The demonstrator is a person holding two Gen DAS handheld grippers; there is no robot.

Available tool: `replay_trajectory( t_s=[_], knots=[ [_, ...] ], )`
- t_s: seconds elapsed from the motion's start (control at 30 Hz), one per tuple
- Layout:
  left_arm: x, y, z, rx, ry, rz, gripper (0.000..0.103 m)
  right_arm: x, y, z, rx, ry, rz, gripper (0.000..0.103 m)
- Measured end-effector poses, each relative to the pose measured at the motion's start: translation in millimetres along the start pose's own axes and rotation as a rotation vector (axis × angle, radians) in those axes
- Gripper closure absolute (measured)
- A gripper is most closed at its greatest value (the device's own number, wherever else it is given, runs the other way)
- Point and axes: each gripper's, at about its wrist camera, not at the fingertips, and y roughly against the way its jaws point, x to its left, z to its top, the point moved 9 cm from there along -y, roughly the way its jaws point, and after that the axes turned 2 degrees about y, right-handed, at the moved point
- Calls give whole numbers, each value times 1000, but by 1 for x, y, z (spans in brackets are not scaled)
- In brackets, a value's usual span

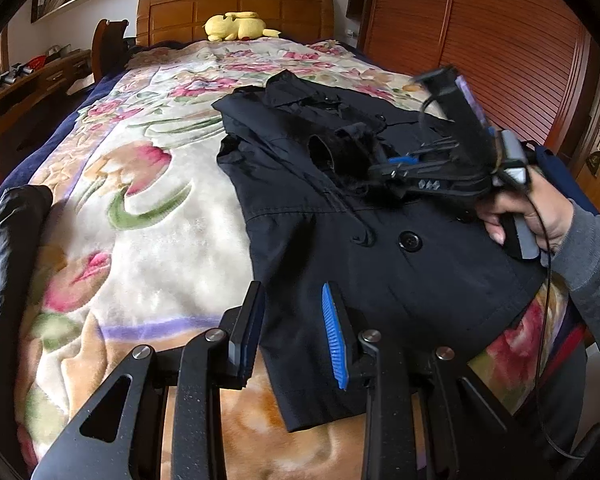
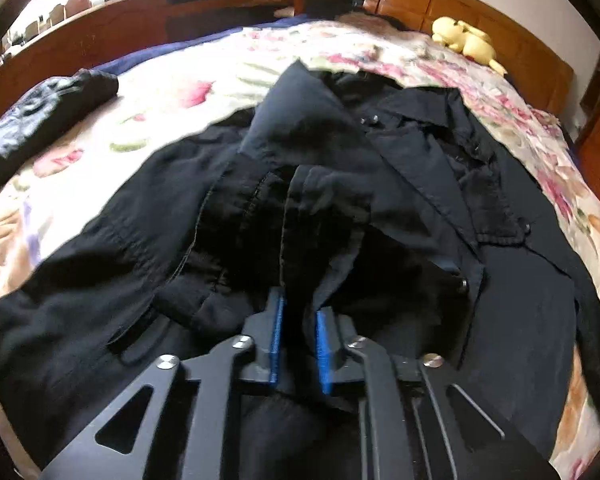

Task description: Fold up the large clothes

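A: Where is the coat (image 1: 380, 240)?

B: It lies spread on the flowered blanket (image 1: 148, 208), dark and partly folded. Seen from the left tongs (image 1: 292, 332), it stretches ahead and to their right, and its near hem reaches in between their fingers.

A: Are the left tongs gripping that hem?

B: No. Their fingers stand partly apart over the cloth edge, and the blue pad (image 1: 334, 336) on the right finger shows bare. I see nothing pinched.

A: And the right tongs (image 2: 298, 340)?

B: They sit over the middle of the coat with the jaws drawn narrow. A fold of black cloth, the cuff end of a sleeve (image 2: 324, 216) it seems, runs down into the slim gap between the blue pads. They look clamped on it, though the picture is blurred there.

A: Who holds them?

B: A hand (image 1: 536, 216) in a grey sleeve, seen from the left tongs, well ahead and to their right.

A: What else is near?

B: Another dark garment (image 1: 8, 252) lies bunched to the left of the left tongs, at the blanket's edge. Far ahead of both tongs a yellow plush toy (image 1: 236, 26) rests against the wooden headboard (image 1: 236, 4).
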Motion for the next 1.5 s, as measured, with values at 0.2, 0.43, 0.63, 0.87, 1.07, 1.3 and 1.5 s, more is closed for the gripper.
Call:
replay_trajectory(
  t_s=[0.2, 0.43, 0.63, 0.87, 1.07, 1.3, 1.5],
  knots=[
    [-10, 2, 3, -14, -2, -14, 72, -31, 74, -6, -179, -165, 21, 95],
    [-27, 1, 9, -20, -21, -30, 72, -59, 122, -46, -233, -262, -24, 94],
    [-40, 2, 12, -24, -40, -42, 72, -55, 125, -89, -178, -332, -69, 79],
    [-56, -1, 14, -15, -58, -55, 72, -54, 155, -108, -195, -336, -144, 51],
    [-62, 1, 14, -22, -60, -52, 72, -32, 168, -97, -235, -293, -73, 51],
    [-51, 11, 5, -25, -31, -34, 72, 16, 139, -81, -190, -180, 39, 47],
    [-38, 18, -4, -19, -8, -17, 72, 40, 89, -77, -75, -87, 64, 47]
  ],
)
